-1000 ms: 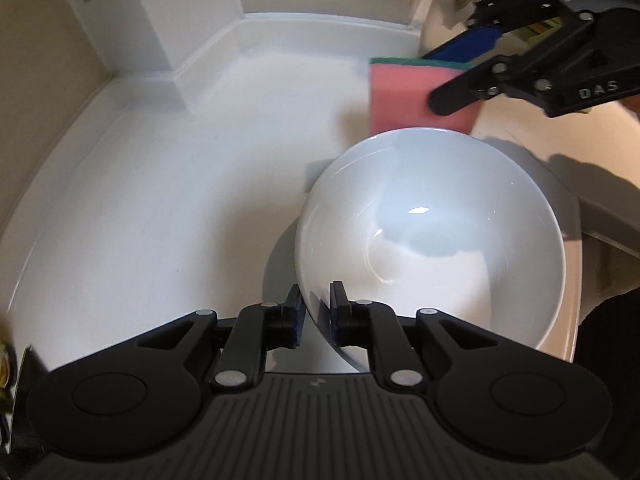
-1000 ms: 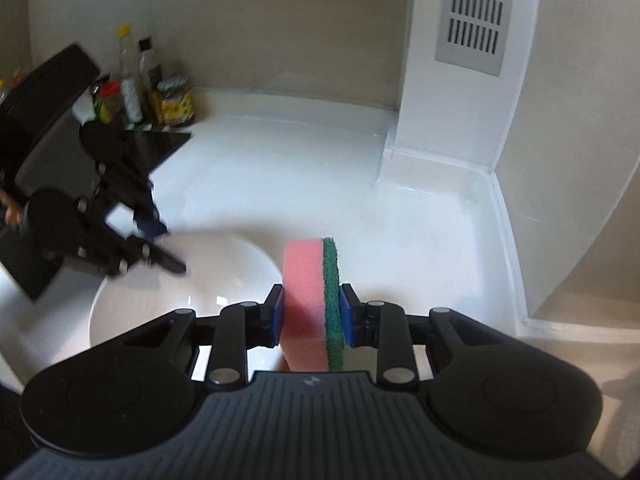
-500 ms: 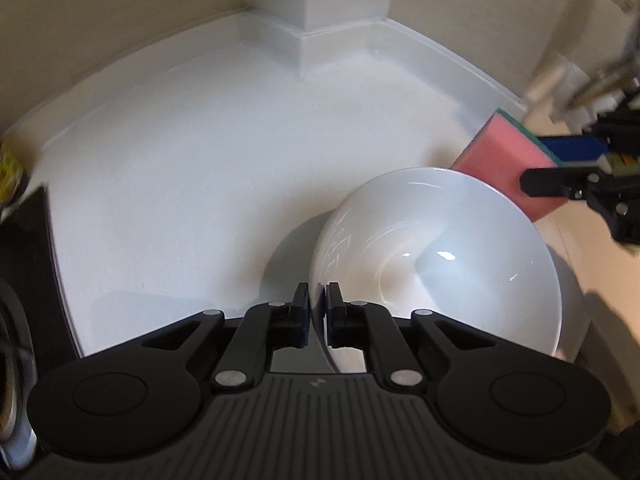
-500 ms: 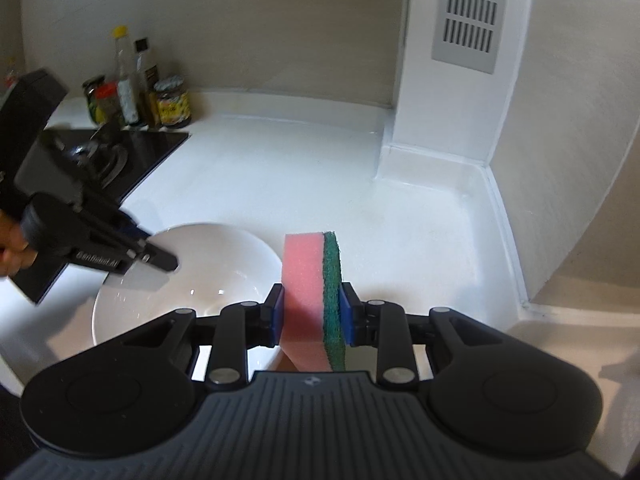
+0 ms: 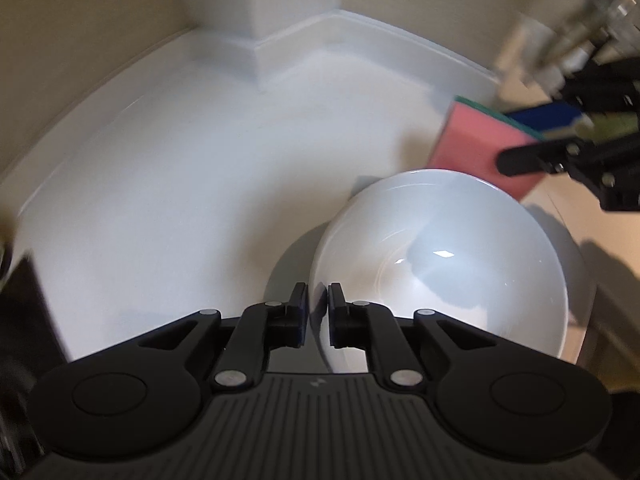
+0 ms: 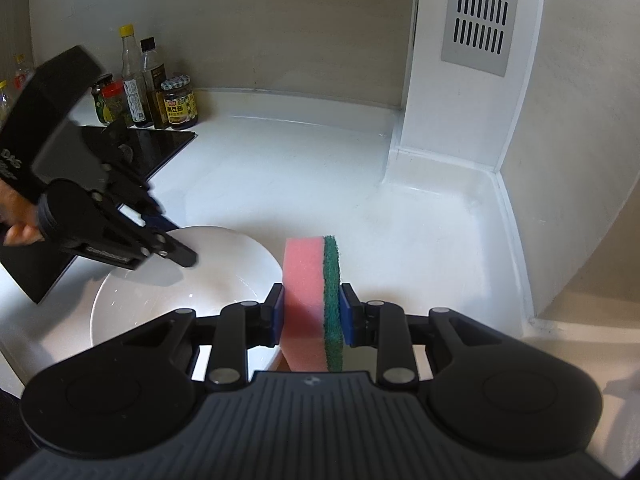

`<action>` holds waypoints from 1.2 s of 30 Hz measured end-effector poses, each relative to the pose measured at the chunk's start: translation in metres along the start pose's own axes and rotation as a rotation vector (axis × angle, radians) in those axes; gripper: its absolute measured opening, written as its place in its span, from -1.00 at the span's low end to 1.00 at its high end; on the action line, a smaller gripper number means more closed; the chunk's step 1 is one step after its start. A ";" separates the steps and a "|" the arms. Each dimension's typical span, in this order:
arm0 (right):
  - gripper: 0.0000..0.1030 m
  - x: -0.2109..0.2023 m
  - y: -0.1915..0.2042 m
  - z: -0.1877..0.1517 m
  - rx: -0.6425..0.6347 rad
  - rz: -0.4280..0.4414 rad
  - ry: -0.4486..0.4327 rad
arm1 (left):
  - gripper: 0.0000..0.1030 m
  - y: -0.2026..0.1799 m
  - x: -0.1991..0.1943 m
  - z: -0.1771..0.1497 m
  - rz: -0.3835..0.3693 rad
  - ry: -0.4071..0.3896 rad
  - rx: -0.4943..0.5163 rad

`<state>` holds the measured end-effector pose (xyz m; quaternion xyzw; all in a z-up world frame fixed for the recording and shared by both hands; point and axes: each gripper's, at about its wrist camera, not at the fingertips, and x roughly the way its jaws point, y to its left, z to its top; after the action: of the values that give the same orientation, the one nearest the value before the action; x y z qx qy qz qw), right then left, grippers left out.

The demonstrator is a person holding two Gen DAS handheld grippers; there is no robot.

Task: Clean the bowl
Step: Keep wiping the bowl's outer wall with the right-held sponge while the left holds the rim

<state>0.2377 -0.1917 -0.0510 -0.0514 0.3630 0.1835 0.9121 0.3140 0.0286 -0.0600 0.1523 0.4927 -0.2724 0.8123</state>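
Note:
A white bowl sits on the white countertop. My left gripper straddles its near rim, one pad inside and one outside. Its jaws are opening, with the rim between them and the pads a sliver apart from it. My right gripper is shut on a pink sponge with a green scouring side, held upright. The sponge hangs just beyond the bowl's far rim, apart from it.
Several sauce bottles and jars stand at the back left behind a black cooktop. A white pillar with a vent grille fills the back right corner. A hand holds the left gripper. Blurred metal fittings are at the left view's top right.
The left gripper has rolled at the bowl's rim, so the counter corner swung across its view. Its jaws narrowed on the rim, then widened a little. The right gripper and sponge stayed put.

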 end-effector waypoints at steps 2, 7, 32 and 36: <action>-0.53 -0.002 0.001 -0.002 0.018 -0.002 -0.005 | -0.80 0.001 -0.009 -0.012 0.008 0.000 -0.089; -0.53 -0.008 0.003 -0.007 0.036 -0.005 -0.004 | -0.84 -0.004 -0.011 -0.016 0.020 -0.003 -0.031; -0.53 -0.013 -0.003 -0.010 0.030 0.035 0.003 | -0.82 -0.011 -0.002 -0.003 0.052 0.001 0.121; -0.53 -0.007 -0.005 -0.004 0.030 0.018 0.003 | -0.82 -0.016 0.008 0.010 0.005 -0.024 0.260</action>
<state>0.2318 -0.1990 -0.0490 -0.0349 0.3676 0.1862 0.9105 0.3149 0.0081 -0.0623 0.2544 0.4430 -0.3337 0.7922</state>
